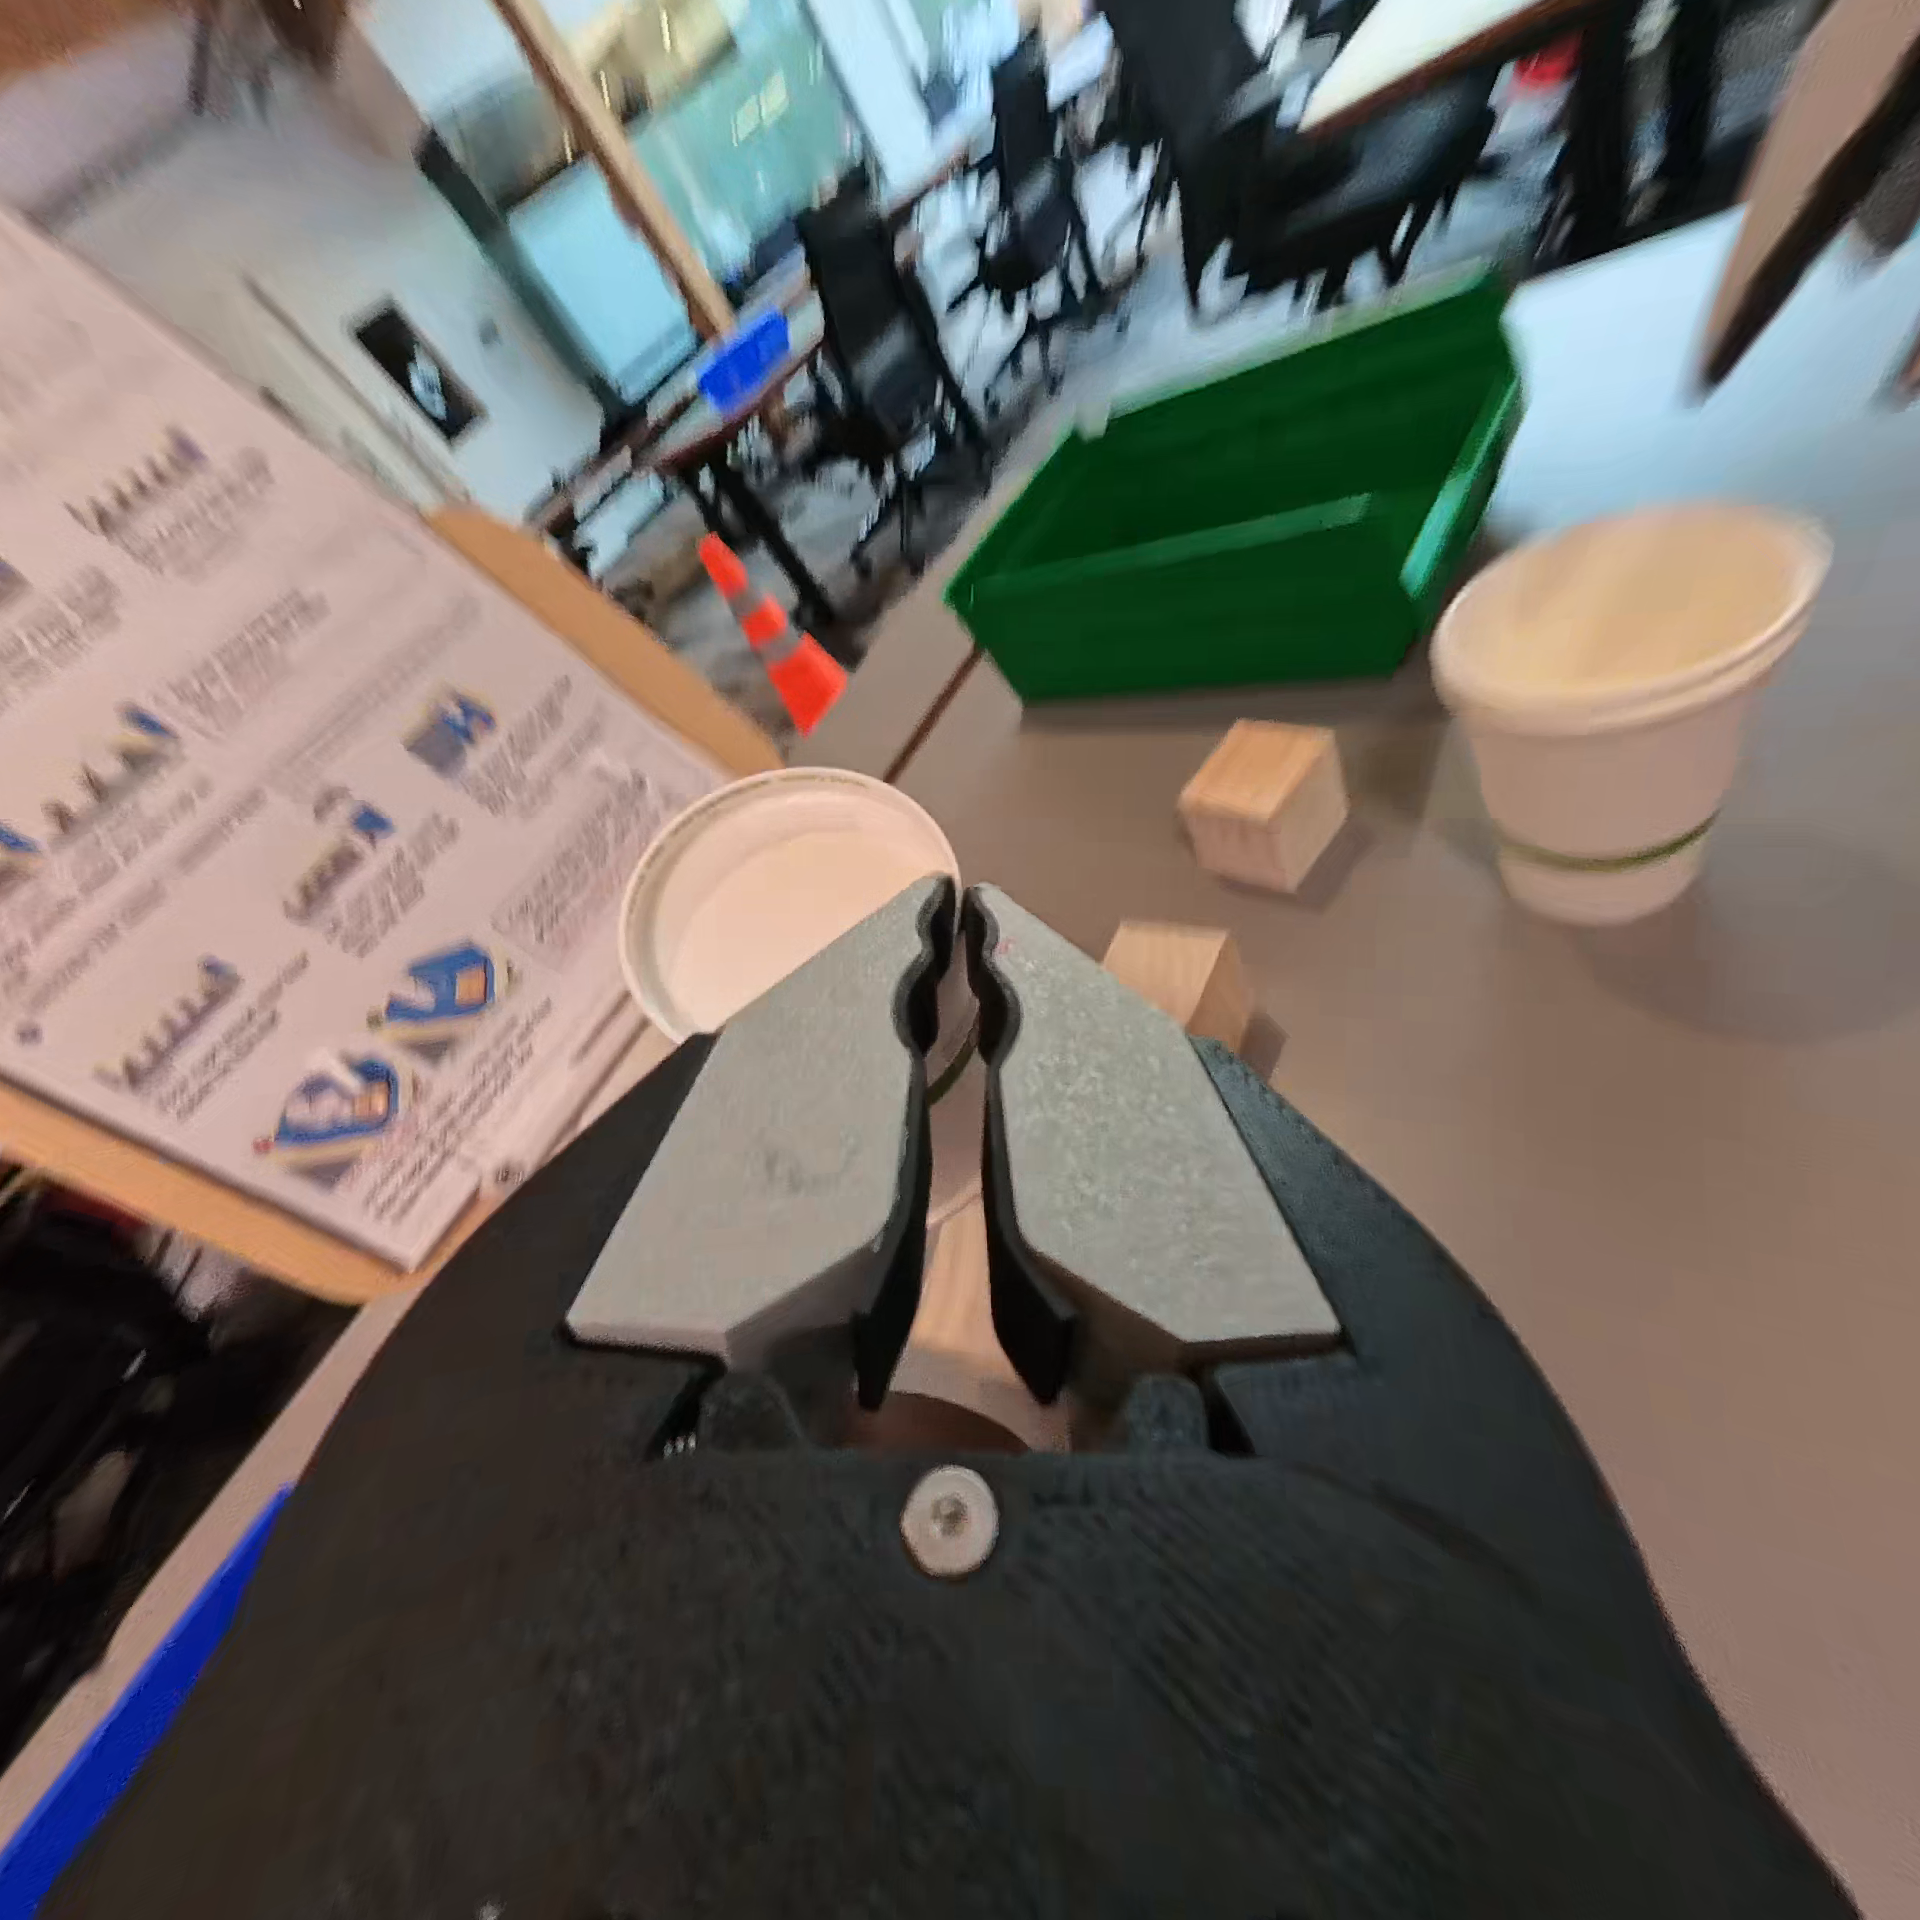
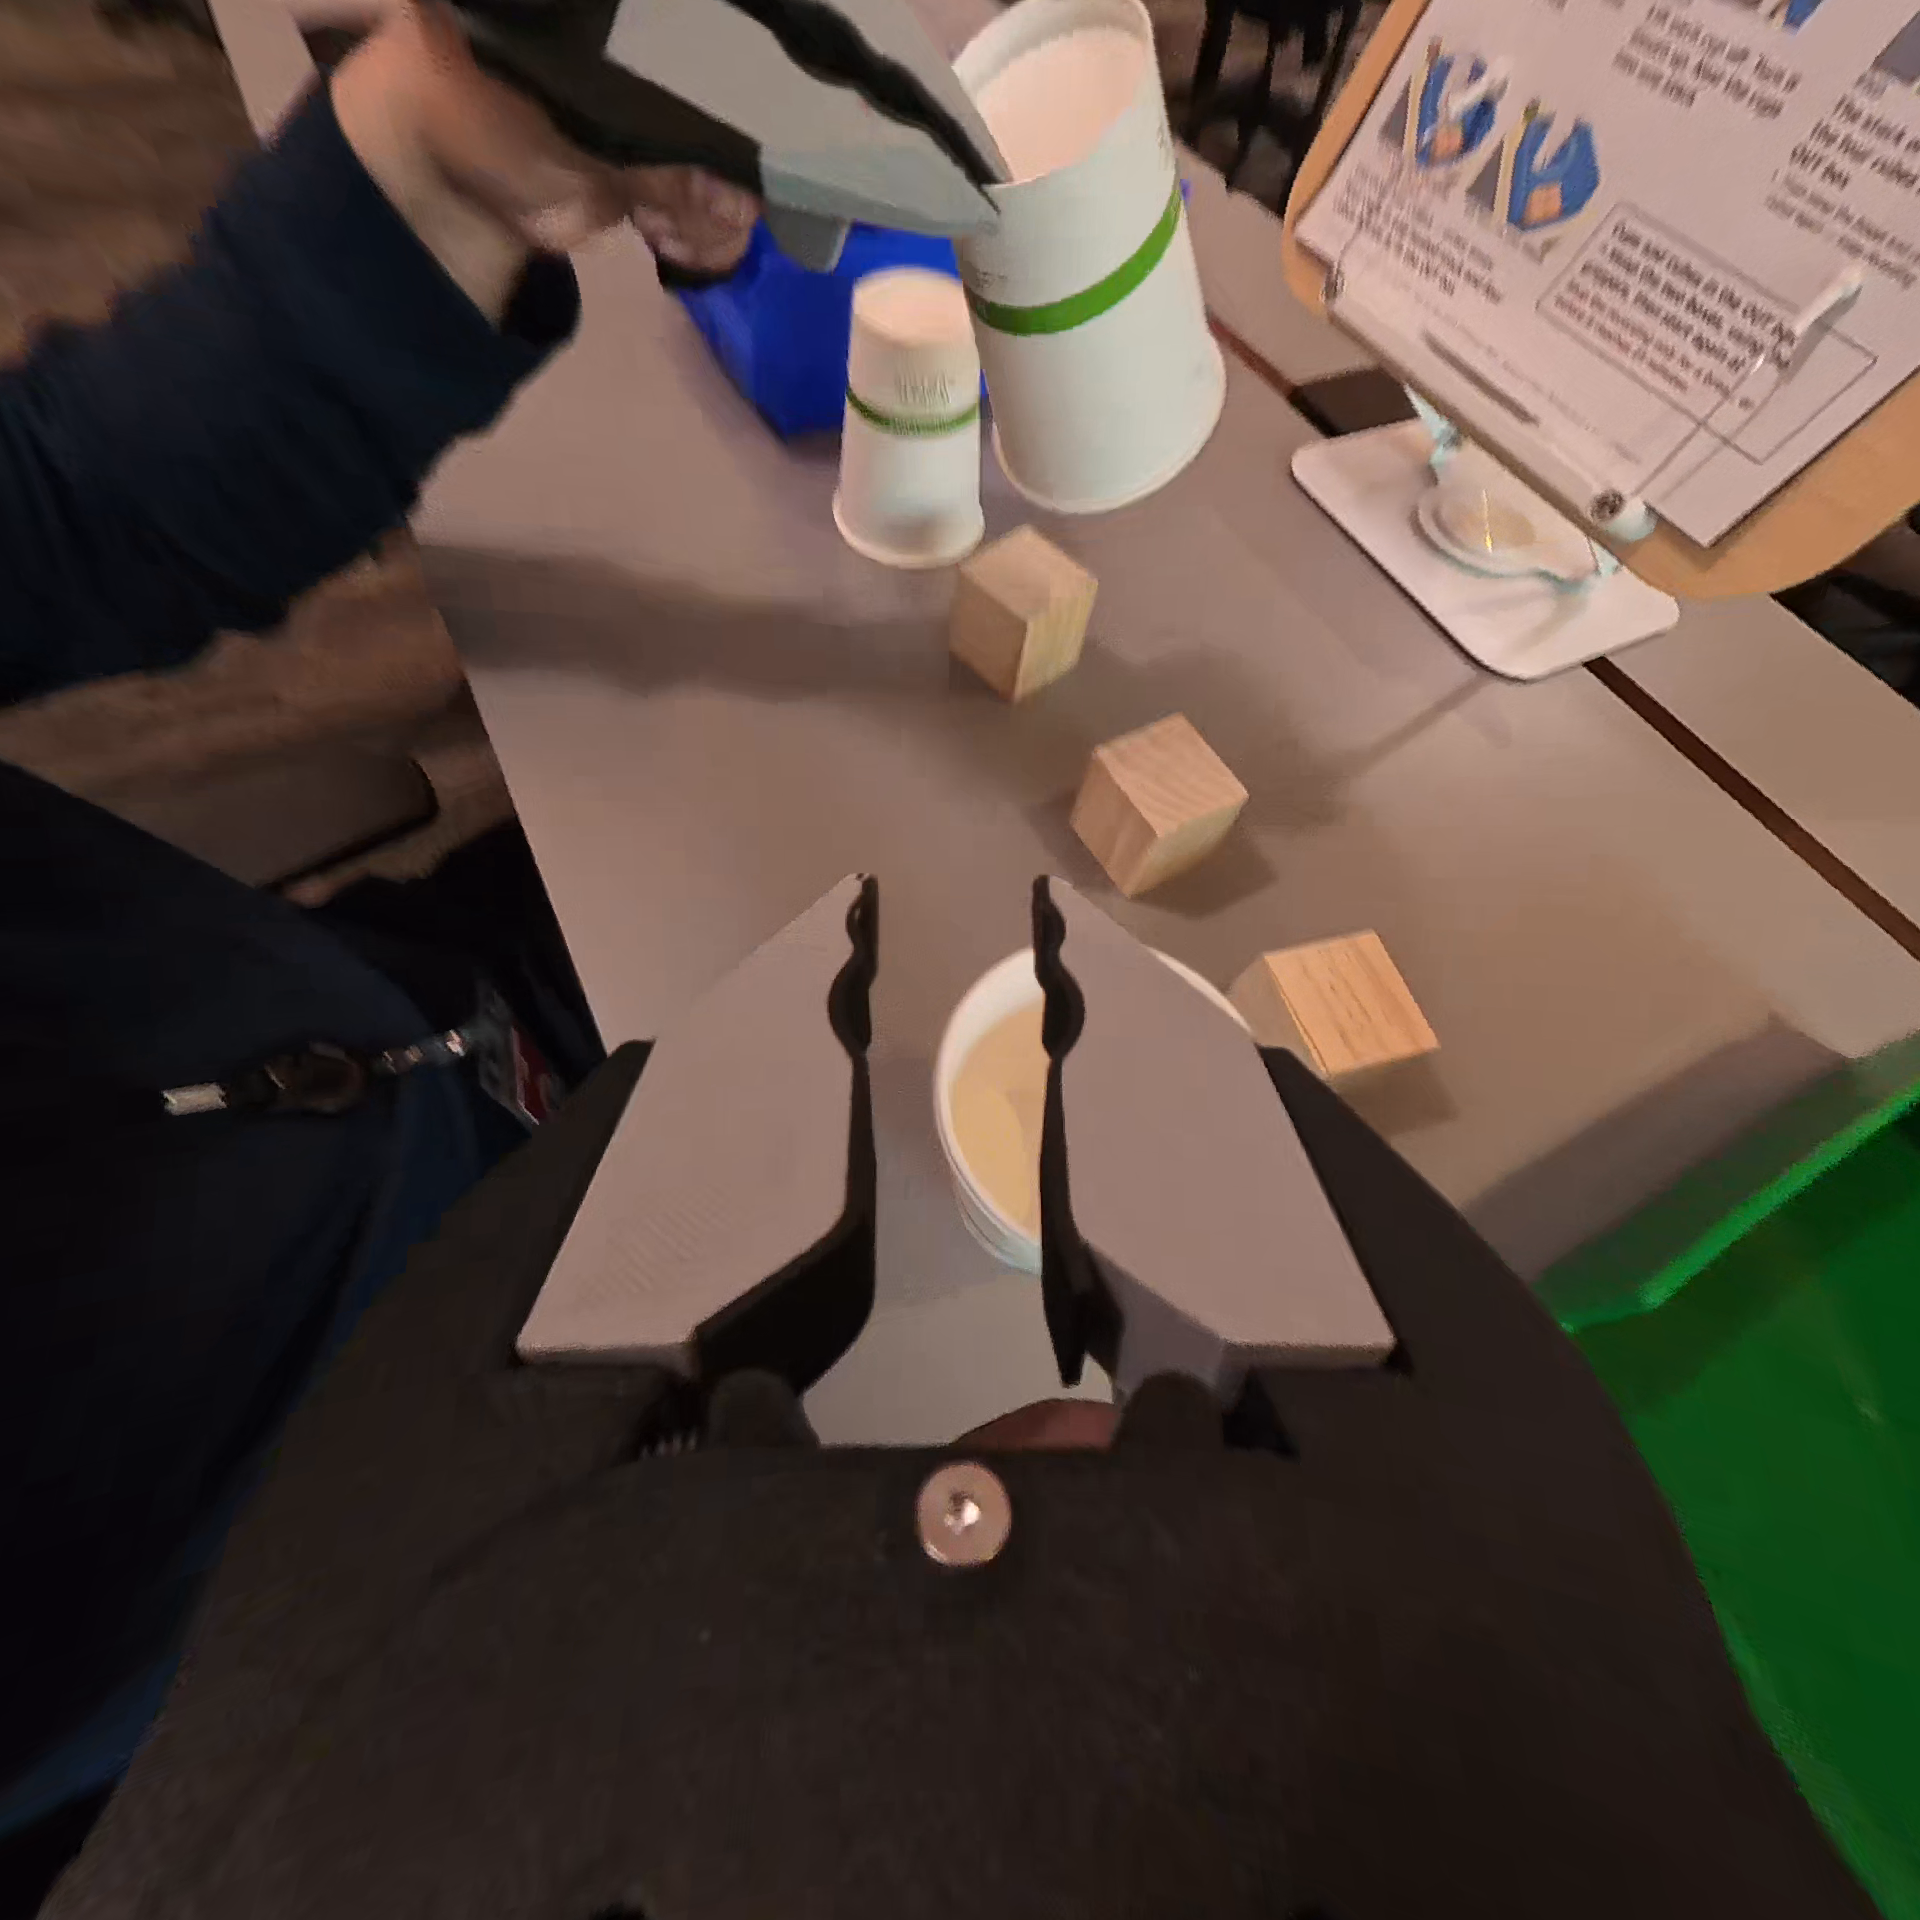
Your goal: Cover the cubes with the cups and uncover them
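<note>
In the right wrist view, upper left, the left gripper [image 2: 987,203] pinches the rim of a white cup [image 2: 1091,312] with a green band, held tilted above the grey table [image 2: 727,727]; beside it an inverted cup [image 2: 909,436] stands; three wooden cubes [image 2: 1155,802] run diagonally toward lower right; at lower centre the right gripper [image 2: 954,894] gapes, holding nothing, above an upright cup [image 2: 987,1112]

- green bin [image 1: 1247,561] on the grey table [image 2: 727,727]
- instruction board [image 2: 1621,239] on a white stand [image 2: 1486,582]
- orange cone [image 1: 774,634]
- blue bin [image 2: 790,322], perhaps
- black chairs [image 1: 894,312]
</note>
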{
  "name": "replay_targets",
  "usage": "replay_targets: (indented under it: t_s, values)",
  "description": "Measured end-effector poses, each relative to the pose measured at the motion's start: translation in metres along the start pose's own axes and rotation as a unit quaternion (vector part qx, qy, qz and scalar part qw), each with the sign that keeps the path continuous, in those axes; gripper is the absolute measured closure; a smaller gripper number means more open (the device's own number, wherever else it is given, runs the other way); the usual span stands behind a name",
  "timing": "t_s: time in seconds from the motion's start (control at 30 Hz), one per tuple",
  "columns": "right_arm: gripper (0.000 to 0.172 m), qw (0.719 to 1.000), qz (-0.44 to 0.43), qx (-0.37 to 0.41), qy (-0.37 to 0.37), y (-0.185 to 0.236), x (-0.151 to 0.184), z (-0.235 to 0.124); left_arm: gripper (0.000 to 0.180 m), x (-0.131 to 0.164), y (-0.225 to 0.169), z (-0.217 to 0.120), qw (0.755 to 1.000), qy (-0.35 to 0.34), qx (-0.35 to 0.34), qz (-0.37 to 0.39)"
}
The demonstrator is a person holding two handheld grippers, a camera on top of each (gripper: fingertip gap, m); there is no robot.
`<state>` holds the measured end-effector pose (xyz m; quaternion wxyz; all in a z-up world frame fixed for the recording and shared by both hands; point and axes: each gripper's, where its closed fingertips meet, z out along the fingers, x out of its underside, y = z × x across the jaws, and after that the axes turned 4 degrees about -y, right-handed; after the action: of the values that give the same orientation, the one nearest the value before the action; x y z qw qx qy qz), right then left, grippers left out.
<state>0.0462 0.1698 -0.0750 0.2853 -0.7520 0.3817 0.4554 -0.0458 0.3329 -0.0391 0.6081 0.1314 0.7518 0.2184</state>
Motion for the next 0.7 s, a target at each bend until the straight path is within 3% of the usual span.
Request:
replay_targets:
  t_s: [0.17,0.33,0.53,0.6,0.7]
  values:
    - [0.136,0.990,0.072,-0.054,-0.112,0.008,-0.031,0.009,0.180,-0.095,-0.034,-0.033,0.984,-0.164,0.063,-0.029]
    - [0.130,0.960,0.144,-0.109,-0.215,0.008,-0.059,0.011,0.180,-0.151,-0.069,-0.067,0.956,-0.266,0.115,-0.038]
    - [0.129,0.894,0.179,-0.249,-0.326,0.032,-0.094,-0.008,0.180,-0.158,-0.092,-0.073,0.944,-0.289,0.147,-0.057]
    - [0.152,0.895,0.178,-0.245,-0.326,0.032,-0.095,-0.005,0.180,-0.152,-0.097,-0.068,0.940,-0.289,0.163,-0.075]
    - [0.153,0.899,0.187,-0.239,-0.316,0.027,-0.091,-0.001,0.180,-0.142,-0.095,-0.063,0.935,-0.295,0.167,-0.110]
